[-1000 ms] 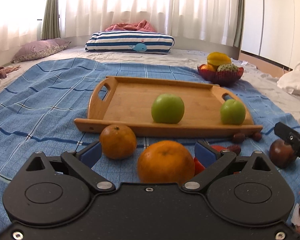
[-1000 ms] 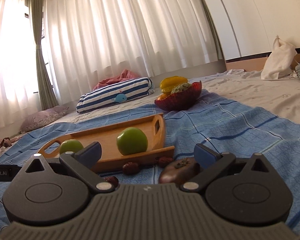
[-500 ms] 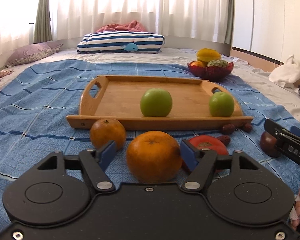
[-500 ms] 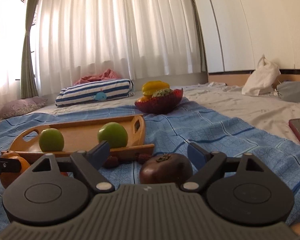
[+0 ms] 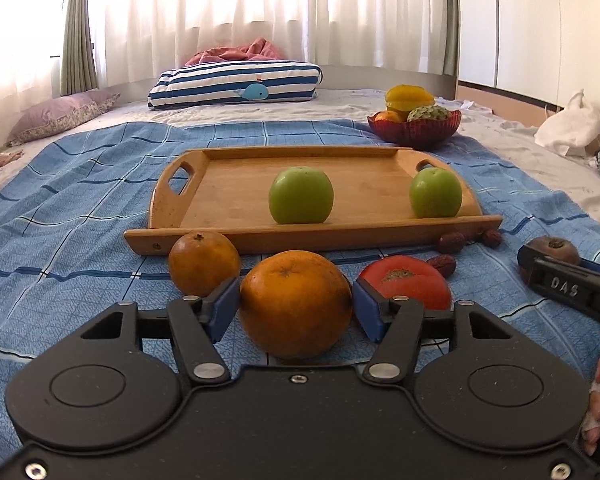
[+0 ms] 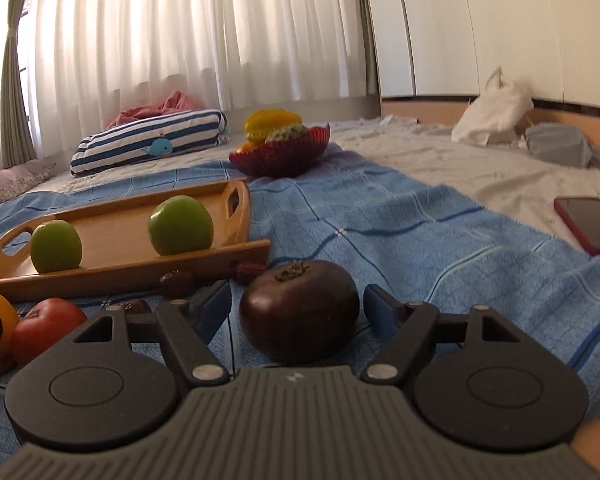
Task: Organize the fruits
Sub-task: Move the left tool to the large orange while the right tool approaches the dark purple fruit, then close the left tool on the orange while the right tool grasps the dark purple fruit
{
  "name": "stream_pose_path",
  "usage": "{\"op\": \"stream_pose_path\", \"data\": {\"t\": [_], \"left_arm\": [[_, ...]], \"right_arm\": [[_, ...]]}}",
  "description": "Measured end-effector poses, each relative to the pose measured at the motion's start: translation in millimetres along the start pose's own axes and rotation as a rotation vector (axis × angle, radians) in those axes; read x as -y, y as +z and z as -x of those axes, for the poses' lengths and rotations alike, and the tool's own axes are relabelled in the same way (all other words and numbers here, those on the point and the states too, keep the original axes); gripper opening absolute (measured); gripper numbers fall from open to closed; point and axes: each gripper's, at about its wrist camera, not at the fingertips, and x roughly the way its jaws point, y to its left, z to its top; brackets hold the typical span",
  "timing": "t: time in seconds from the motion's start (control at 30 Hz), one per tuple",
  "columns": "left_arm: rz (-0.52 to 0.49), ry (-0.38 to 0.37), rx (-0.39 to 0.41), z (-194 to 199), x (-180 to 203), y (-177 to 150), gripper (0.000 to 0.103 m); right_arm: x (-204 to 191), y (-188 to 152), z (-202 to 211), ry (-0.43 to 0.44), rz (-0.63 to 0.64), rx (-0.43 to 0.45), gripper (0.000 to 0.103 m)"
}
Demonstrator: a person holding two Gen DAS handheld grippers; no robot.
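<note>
Resting on a blue checked blanket [image 5: 79, 208]: a wooden tray, a red bowl and loose fruit, with a gripper at work on either side.
Wooden tray [image 5: 227, 184]: holds two green apples, one near the middle [image 5: 301, 195] and one by the right-hand handle [image 5: 435, 192]; the rest of its floor is bare wood.
Red bowl [image 5: 414, 128]: stands on the blanket beyond the tray's far right corner, heaped with a yellow star fruit [image 5: 410, 95], a green scaly fruit [image 5: 427, 113] and an orange-coloured fruit whose kind cannot be told.
Left gripper [image 5: 295, 306]: its jaws have just been closing and its blue pads now press on both sides of a large orange [image 5: 295, 304], which sits on the blanket in front of the tray.
Right gripper [image 6: 297, 306]: its jaws have just been closing around a dark purple-brown fruit [image 6: 299, 310] on the blanket; whether the pads actually touch its skin cannot be told.
Loose fruit: a smaller orange [image 5: 203, 262] lies just left of the held one, touching the tray's front edge or nearly so; a red persimmon [image 5: 406, 286] lies just right of it.
Small items: three wrinkled red dates [image 5: 452, 242] lie on the blanket along the tray's front right corner.
Bedside: a striped whale pillow [image 5: 235, 84] lies far back below the curtains, and a phone in a red case [image 6: 590, 224] lies on the pale sheet, off the blanket.
</note>
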Motion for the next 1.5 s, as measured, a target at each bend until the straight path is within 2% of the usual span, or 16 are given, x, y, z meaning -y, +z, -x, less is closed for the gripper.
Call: {"op": "stream_pose_path", "data": {"t": [0.13,0.33,0.5,0.63,0.8,0.93,1.07,1.3,1.5], "left_arm": [[-0.012,0.006,-0.002,-4,2,0,0.064],[-0.024,0.010,-0.001,-8,4,0,0.066],[0.060,0.002,-0.030,-14,-8,0,0.075],[0.081,-0.014,-0.038,-17,-14,-1,0.074],[0.062,-0.018,-0.026,-17,-10,-1,0.065],[0.054,-0.010,-0.018,-16,-7,-2,0.065],[0.060,-0.010,-0.009,-13,-7,-3,0.065],[0.027,0.005,-0.002,-6,-4,-1,0.064],[0.046,0.021,0.026,4,-12,6,0.064]], "right_arm": [[4,0,-2,0.020,-0.025,-0.019,0.078],[0,0,-1,0.016,0.004,-0.012,0.078],[0,1,0,0.020,0.012,-0.013,0.077],[0,1,0,0.018,0.015,-0.012,0.077],[-1,0,0,0.015,0.021,-0.011,0.077],[-1,0,0,0.014,0.021,-0.011,0.075],[-2,0,2,0.005,0.030,-0.002,0.067],[1,3,6,0.031,0.029,0.012,0.066],[-2,9,15,0.054,0.050,0.038,0.066]]}}
